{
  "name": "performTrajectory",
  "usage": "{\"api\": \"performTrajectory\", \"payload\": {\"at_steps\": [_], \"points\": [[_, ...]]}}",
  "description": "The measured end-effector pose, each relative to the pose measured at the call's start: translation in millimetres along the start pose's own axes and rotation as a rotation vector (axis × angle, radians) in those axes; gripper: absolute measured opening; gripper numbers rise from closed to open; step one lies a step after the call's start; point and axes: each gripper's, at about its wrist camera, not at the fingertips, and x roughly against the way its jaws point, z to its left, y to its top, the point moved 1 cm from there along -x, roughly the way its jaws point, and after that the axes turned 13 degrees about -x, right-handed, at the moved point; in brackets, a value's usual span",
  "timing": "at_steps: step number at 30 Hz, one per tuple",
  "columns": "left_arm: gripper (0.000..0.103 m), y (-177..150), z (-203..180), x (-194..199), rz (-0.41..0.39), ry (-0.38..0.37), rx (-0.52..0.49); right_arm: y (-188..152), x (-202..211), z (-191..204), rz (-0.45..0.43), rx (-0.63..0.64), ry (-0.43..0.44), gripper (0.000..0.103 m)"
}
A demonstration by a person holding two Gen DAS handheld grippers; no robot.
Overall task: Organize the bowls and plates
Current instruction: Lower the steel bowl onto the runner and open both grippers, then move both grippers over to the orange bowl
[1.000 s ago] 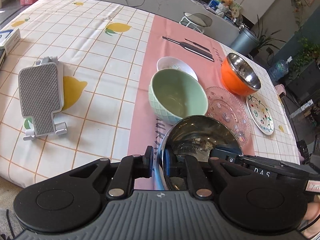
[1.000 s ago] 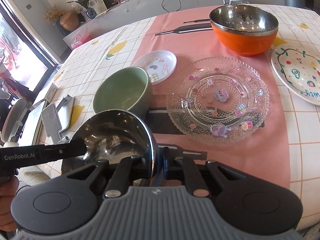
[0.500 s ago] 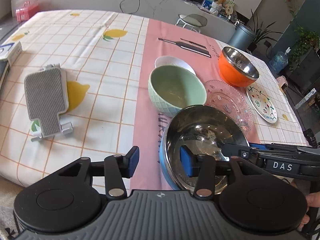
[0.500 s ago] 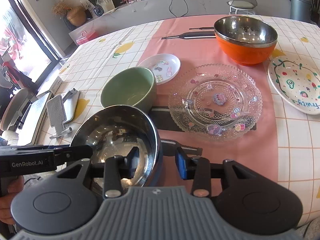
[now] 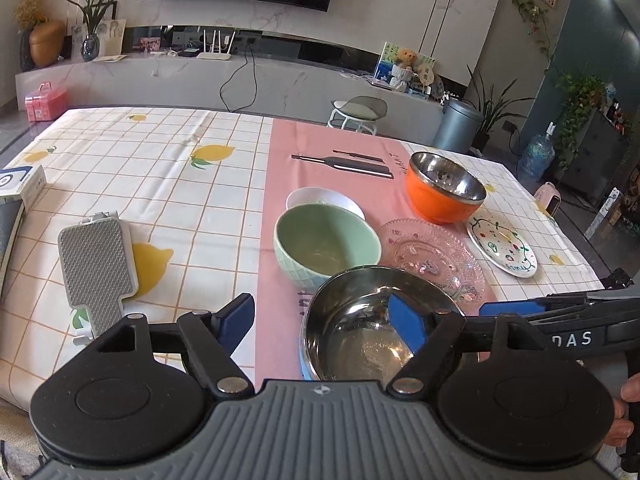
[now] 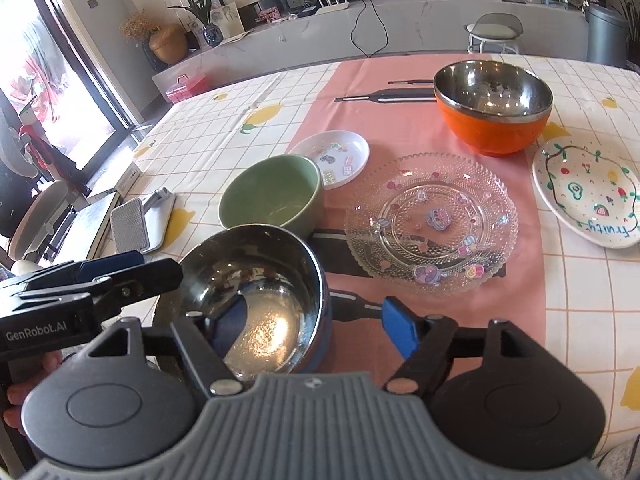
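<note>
Since a second ago both grippers have let go of the blue-walled, steel-lined bowl point(image 5: 372, 320): each pair of jaws, then clamped on its rim, has just been opening and now stands wide, with the rim between the pads but untouched. The left gripper point(image 5: 324, 316) straddles the bowl's left rim, one blue pad inside the bowl and one outside. The right gripper point(image 6: 312, 326) straddles the right rim likewise. The bowl rests on the pink strip of the tablecloth point(image 6: 400, 120), at the near edge of the table.

Bowls, three: the blue steel-lined one; a pale green ceramic bowl point(image 5: 326, 244) just behind it, whether touching cannot be told; and an orange steel-lined bowl point(image 6: 494, 104) farther back to the right, well apart.

Plates, three: a small white dish with printed stickers point(image 6: 336, 152) just behind the green bowl; a clear patterned glass plate point(image 6: 432, 220) between the near bowl and the orange bowl; and a white plate painted with fruit point(image 6: 586, 192) on the checked cloth at the far right.

Other items: one grey mesh-faced phone stand point(image 5: 96, 272) lying on the lemon-print cloth to the left. A hand point(image 6: 24, 396) holds the left gripper's handle at the lower left of the right wrist view.
</note>
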Motion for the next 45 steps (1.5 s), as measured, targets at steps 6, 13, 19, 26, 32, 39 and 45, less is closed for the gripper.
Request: {"api": "performTrajectory", "payload": {"at_steps": [6, 13, 19, 26, 32, 39, 45], "points": [[0.089, -1.0, -4.6, -2.5, 0.02, 0.037, -0.012, 1.9, 10.6, 0.7, -0.045, 0.033, 0.007, 0.095], [0.089, 4.0, -6.5, 3.7, 0.022, 0.039, 0.002, 4.0, 16.8, -8.4, -0.094, 0.039, -0.019, 0.1], [0.089, 17.1, -15.5, 6.9, 0.022, 0.063, -0.018, 10.4, 22.1, -21.1, -0.111, 0.012, -0.035, 0.1], [0.089, 38.7, -31.6, 10.2, 0.01, 0.045, -0.059, 21.7, 39.3, -40.7, -0.168, -0.02, -0.058, 0.1], [0.089, 65.2, -44.7, 14.8, -0.025, 0.012, -0.053, 31.1, 56.7, -67.8, -0.216, -0.057, -0.108, 0.1], [0.089, 99.5, -67.5, 12.7, -0.029, 0.003, -0.112, 55.0, 86.1, -101.5, -0.276, -0.153, -0.155, 0.1], [0.089, 127.0, -86.8, -8.3, 0.046, -0.035, -0.157, 82.4, 109.7, -110.5, -0.311, -0.203, -0.143, 0.1]]}}
